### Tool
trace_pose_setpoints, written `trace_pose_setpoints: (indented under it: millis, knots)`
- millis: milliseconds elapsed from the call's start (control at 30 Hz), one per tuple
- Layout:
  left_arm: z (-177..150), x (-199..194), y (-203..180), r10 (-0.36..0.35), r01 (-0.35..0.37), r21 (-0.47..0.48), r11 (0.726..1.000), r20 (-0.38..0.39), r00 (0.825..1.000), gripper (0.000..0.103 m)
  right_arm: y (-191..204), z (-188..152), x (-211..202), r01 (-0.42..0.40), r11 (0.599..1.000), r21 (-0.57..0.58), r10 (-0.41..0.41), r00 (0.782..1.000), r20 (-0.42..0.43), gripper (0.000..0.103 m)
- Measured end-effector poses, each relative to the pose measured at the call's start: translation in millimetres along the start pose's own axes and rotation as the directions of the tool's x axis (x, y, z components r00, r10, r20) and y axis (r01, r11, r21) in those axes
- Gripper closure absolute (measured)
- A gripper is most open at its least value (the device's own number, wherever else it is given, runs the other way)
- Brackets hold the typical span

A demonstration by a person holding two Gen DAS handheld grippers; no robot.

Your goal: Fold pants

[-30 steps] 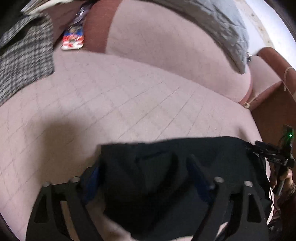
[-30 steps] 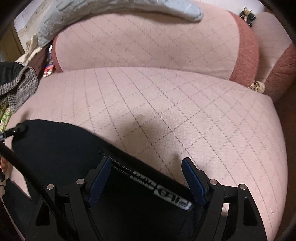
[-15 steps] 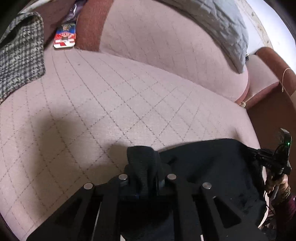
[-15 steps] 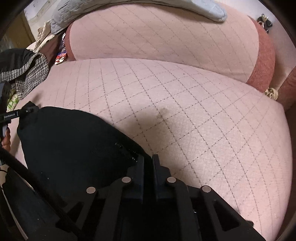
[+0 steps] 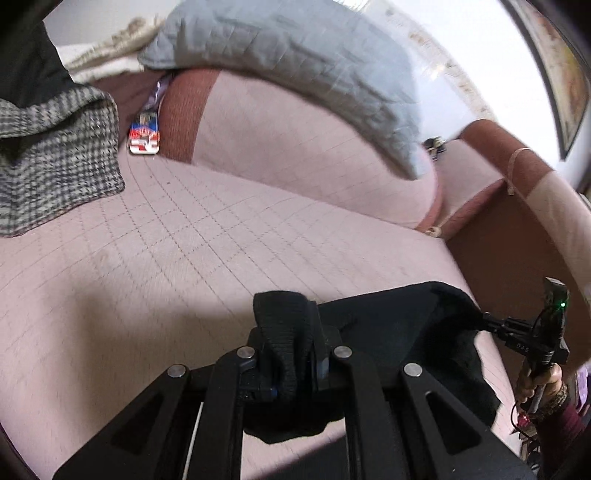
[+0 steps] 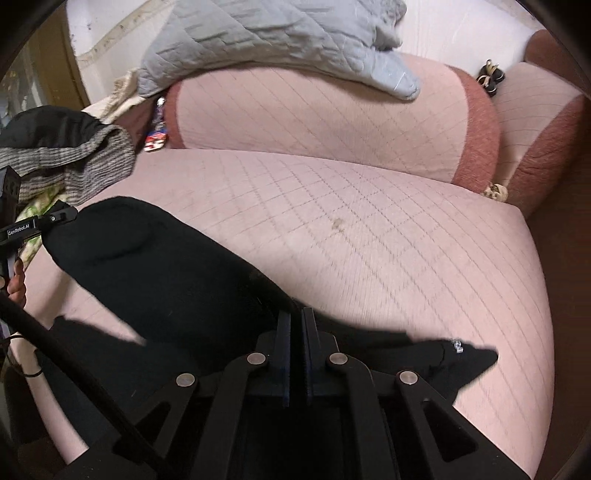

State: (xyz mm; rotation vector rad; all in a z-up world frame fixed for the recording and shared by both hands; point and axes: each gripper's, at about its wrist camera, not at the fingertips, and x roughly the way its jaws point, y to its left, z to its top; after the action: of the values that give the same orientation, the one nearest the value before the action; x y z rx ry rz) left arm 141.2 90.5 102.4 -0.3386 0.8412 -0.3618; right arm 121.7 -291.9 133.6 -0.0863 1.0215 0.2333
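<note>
A pink sofa seat cushion with a stitched diamond quilting pattern point(image 6: 369, 236) filled most of both views. Behind it rose a matching pink back cushion with a rust-red textured end panel point(image 6: 314, 122). A pale grey-blue quilted blanket point(image 6: 266, 33) lay draped over the top of that back cushion. At the seat's far left corner, a black-and-white houndstooth woven garment point(image 5: 55, 162) was heaped on the cushion. Just beside it, wedged in the gap at the back cushion's left end, stood a small red, white and blue printed packet point(image 5: 144, 134). A small dark stain point(image 6: 337, 221) marked the middle of the seat.
</note>
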Motion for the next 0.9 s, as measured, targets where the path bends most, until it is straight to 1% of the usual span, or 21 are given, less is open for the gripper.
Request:
trace_pose_setpoints:
  millis: [133, 200, 267, 300, 333, 367, 400, 433, 467, 500, 533, 567, 633, 667, 700, 733, 767, 800, 867, 900]
  knots:
    - [-36, -49, -17, -0.005, 0.002, 0.049, 0.999, 0.057, 0.998, 0.092, 12, -47, -43, -0.019, 1.000, 0.012, 0.019, 1.000, 0.012, 0.098]
    - [-64, -68, -24, 0.013, -0.019, 0.076, 0.997, 0.070, 0.997, 0.091, 18, -77, -57, -0.036, 0.999, 0.018, 0.037, 0.999, -0.004, 0.098]
    - [-93, -81, -28, 0.025, -0.031, 0.090, 0.995, 0.067, 0.997, 0.087, 24, -109, -63, -0.049, 0.998, 0.026, 0.050, 0.998, -0.036, 0.098]
    - [-109, -87, -27, 0.034, -0.039, 0.088, 0.995, 0.058, 0.998, 0.085, 26, -125, -63, -0.049, 0.998, 0.027, 0.050, 0.997, -0.060, 0.098]
    - [-128, -92, -25, 0.041, -0.043, 0.075, 0.996, 0.035, 0.999, 0.078, 28, -145, -62, -0.044, 0.999, 0.028, 0.047, 0.994, -0.094, 0.098]
    - [-142, -95, -22, 0.040, -0.040, 0.057, 0.998, 0.010, 0.999, 0.073, 28, -157, -60, -0.042, 0.999, 0.031, 0.045, 0.992, -0.118, 0.098]
    - [-160, -99, -17, 0.046, -0.045, 0.033, 0.998, -0.021, 0.999, 0.072, 27, -172, -57, -0.037, 0.999, 0.037, 0.042, 0.988, -0.151, 0.097]
    - [-171, -103, -14, 0.057, -0.056, 0.024, 0.998, -0.043, 0.997, 0.072, 28, -189, -55, -0.039, 0.999, 0.037, 0.045, 0.980, -0.193, 0.096]
    - [-182, -108, -10, 0.070, -0.069, 0.017, 0.997, -0.064, 0.996, 0.072, 29, -199, -53, -0.031, 0.999, 0.025, 0.036, 0.976, -0.216, 0.096]
    - [-189, -113, -6, 0.077, -0.077, 0.008, 0.997, -0.074, 0.994, 0.071, 30, -205, -54, -0.005, 1.000, 0.005, 0.006, 0.975, -0.222, 0.096]
    - [-197, -122, 1, 0.087, -0.089, -0.013, 0.996, -0.077, 0.993, 0.069, 32, -212, -57, 0.036, 0.999, -0.027, -0.041, 0.974, -0.224, 0.096]
    - [-200, -128, 5, 0.092, -0.094, -0.029, 0.995, -0.072, 0.993, 0.064, 33, -214, -61, 0.054, 0.998, -0.040, -0.062, 0.974, -0.220, 0.094]
    - [-202, -143, 17, 0.109, -0.112, -0.090, 0.990, -0.040, 0.993, 0.057, 36, -215, -71, 0.082, 0.995, -0.053, -0.091, 0.976, -0.199, 0.092]
    - [-201, -147, 21, 0.111, -0.113, -0.115, 0.987, -0.029, 0.993, 0.054, 39, -212, -78, 0.091, 0.994, -0.062, -0.101, 0.978, -0.180, 0.088]
    - [-197, -149, 26, 0.108, -0.110, -0.148, 0.983, -0.022, 0.994, 0.054, 44, -208, -85, 0.102, 0.992, -0.076, -0.113, 0.981, -0.156, 0.079]
    - [-194, -148, 27, 0.105, -0.108, -0.169, 0.980, -0.022, 0.994, 0.054, 51, -204, -93, 0.115, 0.989, -0.093, -0.126, 0.984, -0.125, 0.074]
    - [-190, -145, 27, 0.100, -0.102, -0.180, 0.978, -0.023, 0.995, 0.053, 56, -201, -99, 0.117, 0.988, -0.103, -0.127, 0.987, -0.100, 0.065]
    - [-183, -140, 23, 0.088, -0.091, -0.173, 0.981, -0.024, 0.996, 0.052, 64, -197, -105, 0.108, 0.988, -0.111, -0.116, 0.991, -0.067, 0.059]
    - [-174, -125, 13, 0.082, -0.085, -0.135, 0.987, -0.025, 0.996, 0.048, 73, -190, -110, 0.092, 0.988, -0.120, -0.097, 0.995, -0.031, 0.056]
    - [-170, -113, 8, 0.082, -0.085, -0.118, 0.989, -0.034, 0.996, 0.047, 77, -189, -110, 0.089, 0.989, -0.119, -0.092, 0.996, -0.018, 0.056]
